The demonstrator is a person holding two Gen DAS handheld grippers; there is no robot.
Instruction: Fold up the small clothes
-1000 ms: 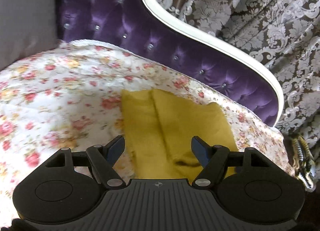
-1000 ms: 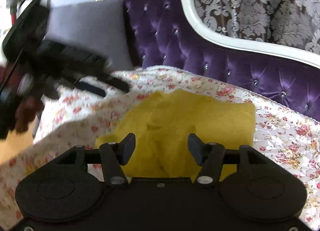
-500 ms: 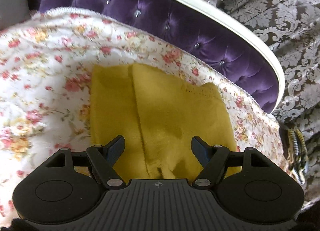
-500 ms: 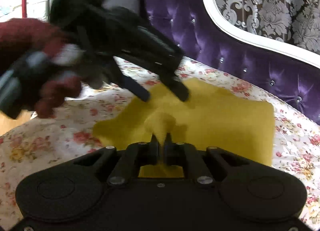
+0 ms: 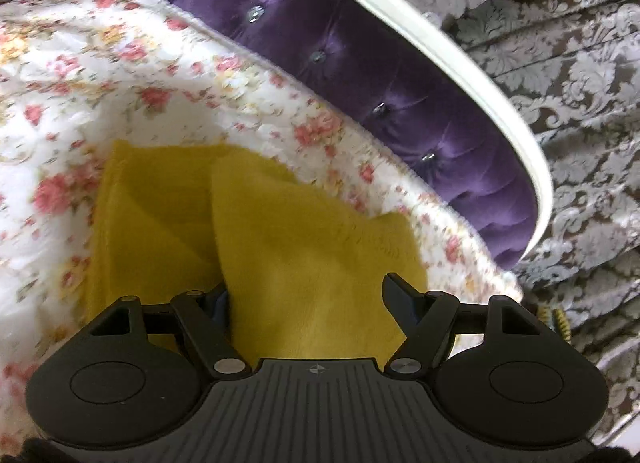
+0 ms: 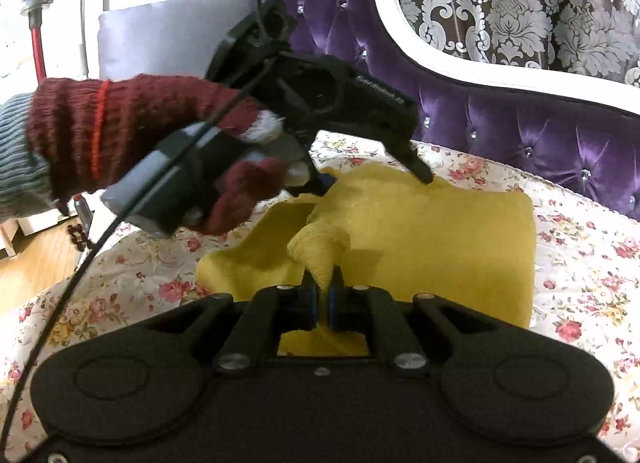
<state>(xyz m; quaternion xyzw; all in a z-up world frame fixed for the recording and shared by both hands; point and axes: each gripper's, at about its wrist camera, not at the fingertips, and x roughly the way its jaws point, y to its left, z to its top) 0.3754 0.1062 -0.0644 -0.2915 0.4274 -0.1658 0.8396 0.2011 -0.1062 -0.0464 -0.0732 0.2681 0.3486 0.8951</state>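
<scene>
While your right gripper [image 6: 322, 299] pinches a raised fold of the yellow garment [image 6: 440, 239], your gloved left hand [image 6: 132, 135] angles the spread left gripper [image 5: 306, 297] down onto it.

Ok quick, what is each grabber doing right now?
Left gripper: open, with the yellow cloth between its fingers, not squeezed.
Right gripper: closed, pinching a bunched bit of the yellow cloth.

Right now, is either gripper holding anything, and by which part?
The right gripper is shut on a pinched-up bunch at the near edge of the yellow cloth. The left gripper is open around a raised fold, not gripping.
</scene>
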